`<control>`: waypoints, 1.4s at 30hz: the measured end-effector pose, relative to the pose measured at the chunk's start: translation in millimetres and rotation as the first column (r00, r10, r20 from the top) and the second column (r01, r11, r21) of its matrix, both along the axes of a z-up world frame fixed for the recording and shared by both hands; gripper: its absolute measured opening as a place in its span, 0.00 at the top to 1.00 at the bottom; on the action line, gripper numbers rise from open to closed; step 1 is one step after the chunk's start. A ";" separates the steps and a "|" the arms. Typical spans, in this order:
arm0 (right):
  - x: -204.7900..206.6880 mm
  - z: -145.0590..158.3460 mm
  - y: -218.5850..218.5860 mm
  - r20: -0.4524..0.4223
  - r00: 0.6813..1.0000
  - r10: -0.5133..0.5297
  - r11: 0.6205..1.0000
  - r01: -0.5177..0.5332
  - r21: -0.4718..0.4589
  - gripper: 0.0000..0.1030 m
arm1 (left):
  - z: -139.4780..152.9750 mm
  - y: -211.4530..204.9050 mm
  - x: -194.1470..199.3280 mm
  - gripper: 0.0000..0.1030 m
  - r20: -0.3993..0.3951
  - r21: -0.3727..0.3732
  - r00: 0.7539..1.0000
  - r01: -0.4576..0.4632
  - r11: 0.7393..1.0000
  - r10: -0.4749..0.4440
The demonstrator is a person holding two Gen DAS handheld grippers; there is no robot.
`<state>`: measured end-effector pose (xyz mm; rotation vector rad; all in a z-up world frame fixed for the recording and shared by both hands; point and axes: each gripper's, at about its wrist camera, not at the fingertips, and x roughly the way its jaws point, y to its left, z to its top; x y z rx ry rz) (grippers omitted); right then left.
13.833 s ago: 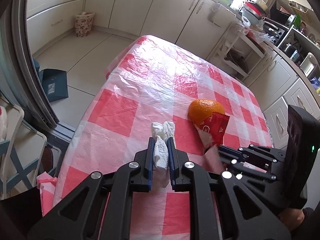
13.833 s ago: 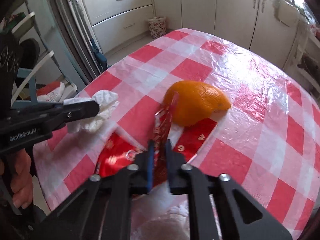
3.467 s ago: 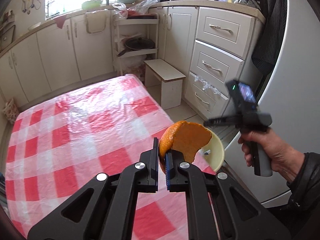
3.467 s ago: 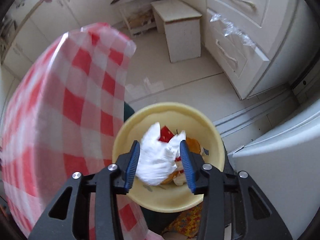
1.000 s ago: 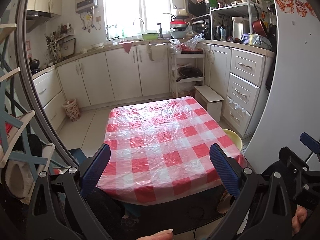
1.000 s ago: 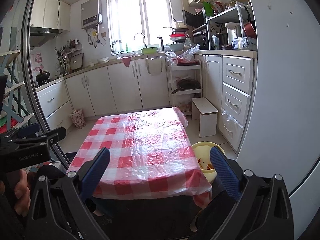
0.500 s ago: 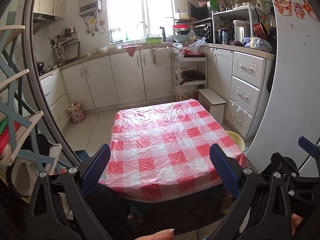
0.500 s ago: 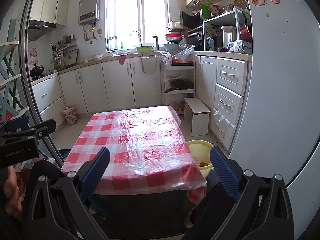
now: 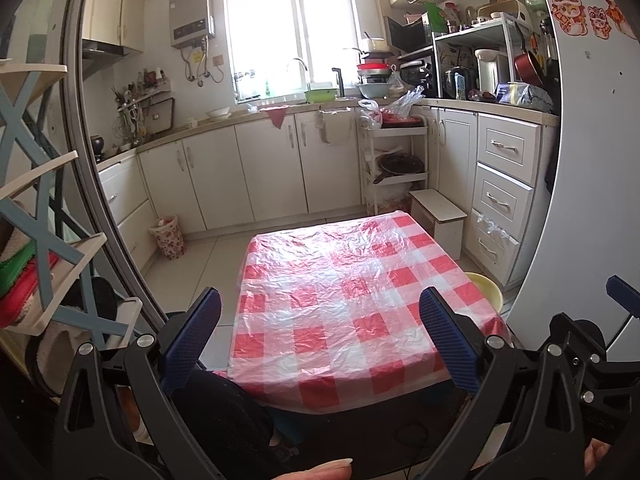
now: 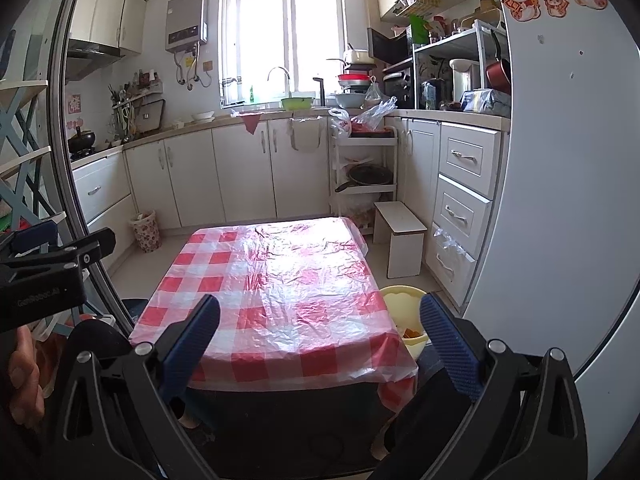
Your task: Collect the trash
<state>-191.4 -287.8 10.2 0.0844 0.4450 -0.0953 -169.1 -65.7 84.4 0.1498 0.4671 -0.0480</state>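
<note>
The yellow trash bin [image 10: 404, 312] stands on the floor at the table's right side; orange peel [image 10: 412, 333] shows inside it. Its rim also shows in the left wrist view [image 9: 486, 289]. The table [image 9: 340, 300] with the red-and-white checked cloth under clear plastic has nothing on it; it also shows in the right wrist view [image 10: 280, 292]. My left gripper [image 9: 320, 334] is wide open and empty, held back from the table's near edge. My right gripper [image 10: 318, 338] is wide open and empty, likewise back from the table.
A white fridge [image 10: 560, 200] stands close on the right. White cabinets [image 9: 260, 172] line the far wall. A white stool [image 10: 402, 236] and a shelf trolley [image 10: 366, 168] stand beyond the table. A patterned basket [image 9: 168, 236] stands on the floor at far left.
Over the earlier frames the tissue, the wrapper and the peel went from the table into the yellow bin. In the last second both open grippers drew slightly upward, away from the table.
</note>
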 end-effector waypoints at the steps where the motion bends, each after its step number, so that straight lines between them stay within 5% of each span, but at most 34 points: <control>1: -0.1 0.1 0.1 0.001 1.000 -0.001 1.000 0.001 0.000 0.07 | 0.6 0.8 -0.2 0.07 0.003 0.000 1.000 -0.004 1.000 0.004; 42: -5.7 2.8 -1.2 0.027 1.000 -0.008 1.000 0.008 -0.002 0.07 | -3.7 -0.5 -4.1 0.07 0.011 -0.001 1.000 -0.021 1.000 0.021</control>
